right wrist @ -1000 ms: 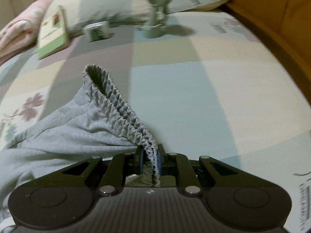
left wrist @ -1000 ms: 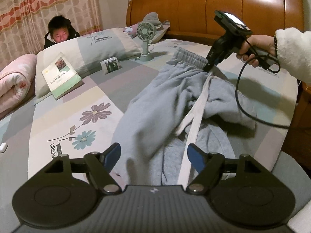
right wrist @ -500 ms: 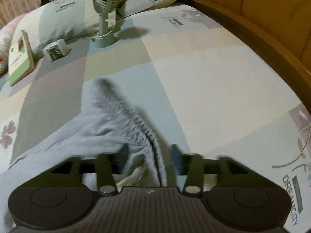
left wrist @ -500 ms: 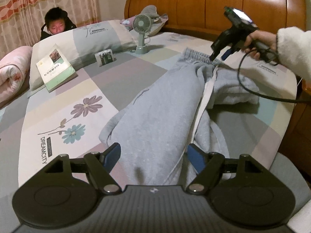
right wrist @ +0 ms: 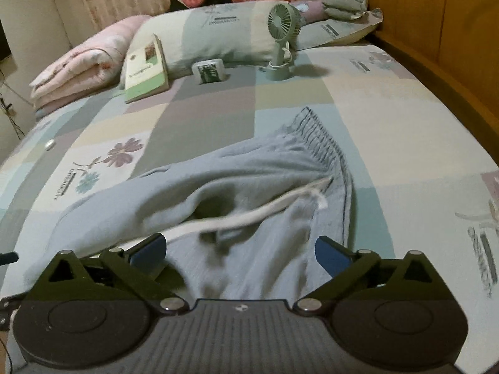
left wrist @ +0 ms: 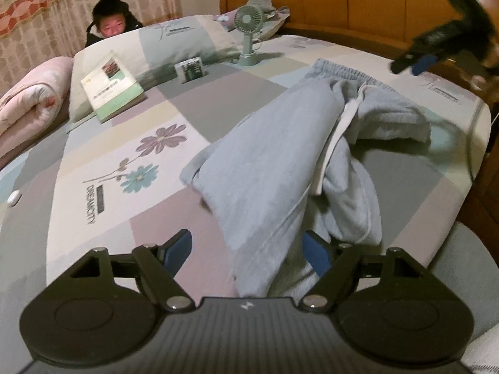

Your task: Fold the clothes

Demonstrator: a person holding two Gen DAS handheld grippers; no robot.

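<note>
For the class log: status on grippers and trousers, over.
Right gripper just opened, waistband released. Left gripper open over the grey trousers, crumpled on the bed. Nothing obstructing.

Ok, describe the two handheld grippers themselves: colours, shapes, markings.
Both match. The left gripper and right gripper each have a black ribbed body with a small white logo, two round black discs at the sides, silver pivot screws, and angular black linkage arms ending in blue finger pads.

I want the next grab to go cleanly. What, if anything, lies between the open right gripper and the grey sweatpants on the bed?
Nothing visible does. The right gripper hangs open directly over the grey sweatpants; only their own white drawstring crosses the cloth.
</note>
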